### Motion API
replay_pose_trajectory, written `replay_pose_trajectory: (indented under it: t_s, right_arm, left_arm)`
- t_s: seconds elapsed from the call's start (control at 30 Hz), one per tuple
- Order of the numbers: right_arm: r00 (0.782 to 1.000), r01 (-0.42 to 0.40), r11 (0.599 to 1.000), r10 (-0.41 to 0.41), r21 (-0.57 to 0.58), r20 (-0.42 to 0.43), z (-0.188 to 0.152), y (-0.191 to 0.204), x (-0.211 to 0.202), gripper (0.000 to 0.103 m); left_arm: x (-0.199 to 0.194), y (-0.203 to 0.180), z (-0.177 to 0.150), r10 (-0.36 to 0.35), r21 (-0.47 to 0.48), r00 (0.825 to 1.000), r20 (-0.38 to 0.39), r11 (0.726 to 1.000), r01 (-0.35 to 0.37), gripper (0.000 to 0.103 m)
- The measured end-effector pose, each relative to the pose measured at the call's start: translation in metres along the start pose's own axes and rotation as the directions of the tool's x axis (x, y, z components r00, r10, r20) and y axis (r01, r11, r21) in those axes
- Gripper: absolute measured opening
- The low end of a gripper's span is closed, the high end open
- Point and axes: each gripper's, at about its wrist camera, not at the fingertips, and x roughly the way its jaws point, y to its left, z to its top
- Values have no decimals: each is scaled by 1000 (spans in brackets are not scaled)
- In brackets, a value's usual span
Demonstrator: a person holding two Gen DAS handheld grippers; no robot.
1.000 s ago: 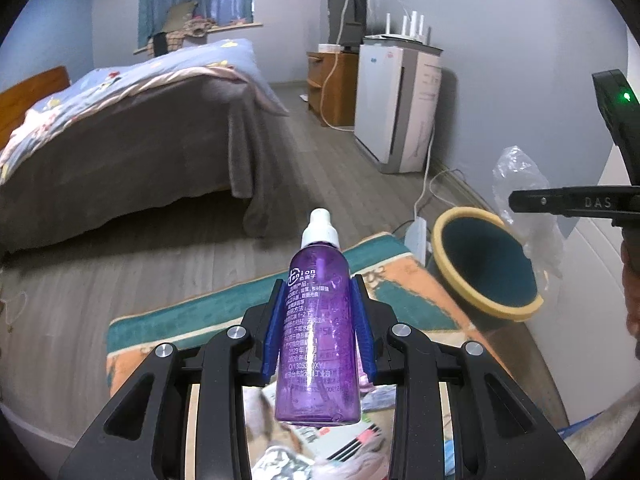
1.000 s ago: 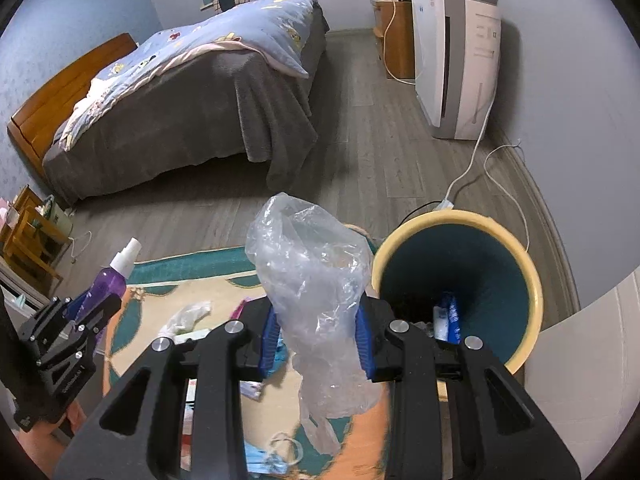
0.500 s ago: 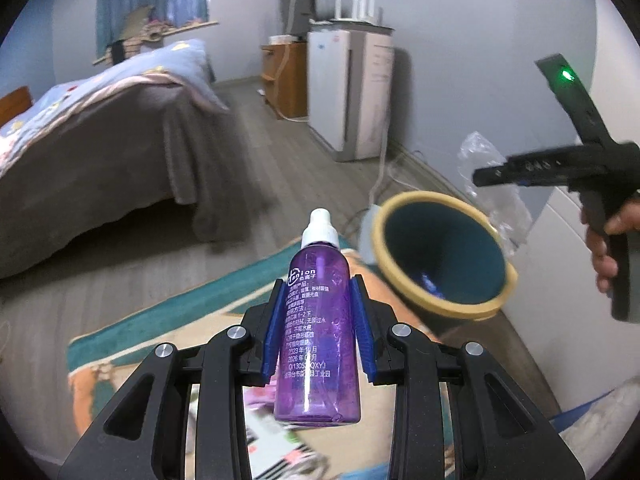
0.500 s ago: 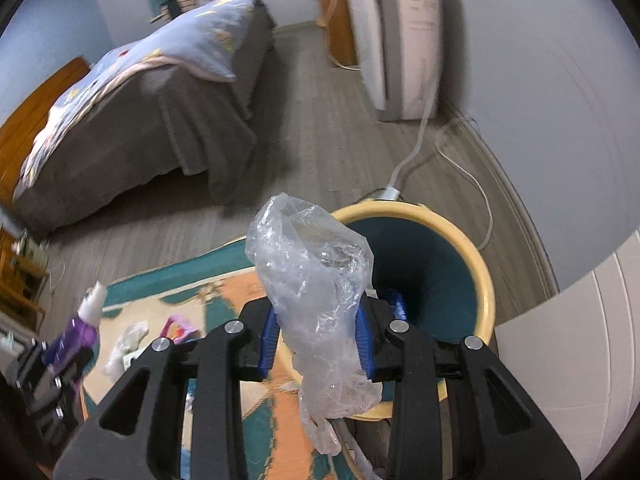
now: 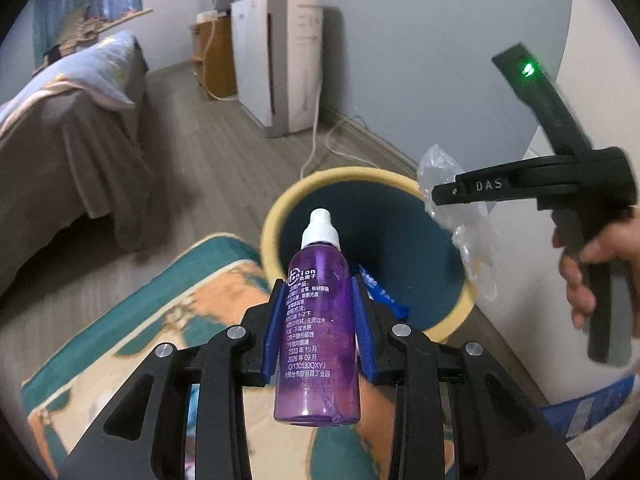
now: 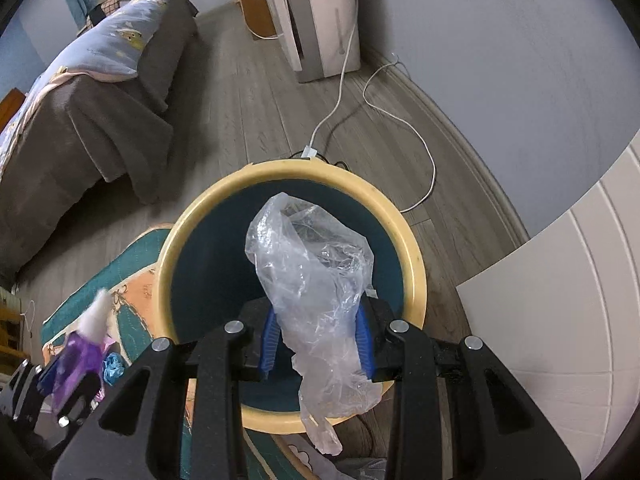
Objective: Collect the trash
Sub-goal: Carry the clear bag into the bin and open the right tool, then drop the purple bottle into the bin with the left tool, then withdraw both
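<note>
My left gripper (image 5: 319, 312) is shut on a purple spray bottle (image 5: 318, 332) with a white cap, held upright just short of the near rim of the trash bin (image 5: 280, 216). The bin is round, yellow-rimmed and teal inside, with a blue wrapper (image 5: 382, 292) at its bottom. My right gripper (image 6: 316, 334) is shut on a crumpled clear plastic bag (image 6: 316, 280) and hangs over the bin's opening (image 6: 208, 280). In the left wrist view the right gripper (image 5: 444, 192) and the bag (image 5: 468, 236) show at the bin's right rim, a hand on the handle. The bottle (image 6: 80, 356) appears blurred at lower left.
The bin stands on wood floor at the edge of a teal and orange rug (image 5: 160, 320). A bed (image 6: 80, 120) with a grey cover lies left. A white appliance (image 6: 320, 12) and white cables (image 6: 400, 120) are behind the bin. A white panel (image 6: 560, 320) is right. A blue scrap (image 6: 112, 364) lies on the rug.
Both grippers have moved toward the bin and tipped downward. The bag now hangs over the bin's opening, and the bottle has come up to its near rim. Both grips are unchanged.
</note>
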Motion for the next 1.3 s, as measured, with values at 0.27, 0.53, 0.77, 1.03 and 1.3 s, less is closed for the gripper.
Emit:
replay_pose_trajectory:
  t_s: [0.27, 0.53, 0.77, 1.03, 1.3]
  right_arm:
    - [998, -11, 1000, 10, 14, 66, 5, 0, -11, 35]
    - [995, -6, 1000, 4, 11, 104, 10, 5, -17, 65]
    - [990, -17, 999, 23, -42, 142, 9, 25, -33, 97]
    - [983, -1, 988, 29, -157, 181, -8, 69, -63, 97]
    - [982, -3, 976, 44, -216, 186, -41, 111, -85, 97]
  left_arm:
    - [39, -15, 13, -23, 61, 1000, -4, 998, 23, 34]
    - [33, -6, 17, 8, 50, 1000, 27, 999, -10, 59]
    - [-24, 21, 8, 87, -6, 991, 103, 996, -87, 93]
    - [-96, 66, -27, 210, -81, 971, 117, 976, -201, 96]
    - [-161, 107, -78, 294, -191, 951, 95, 943, -272, 96]
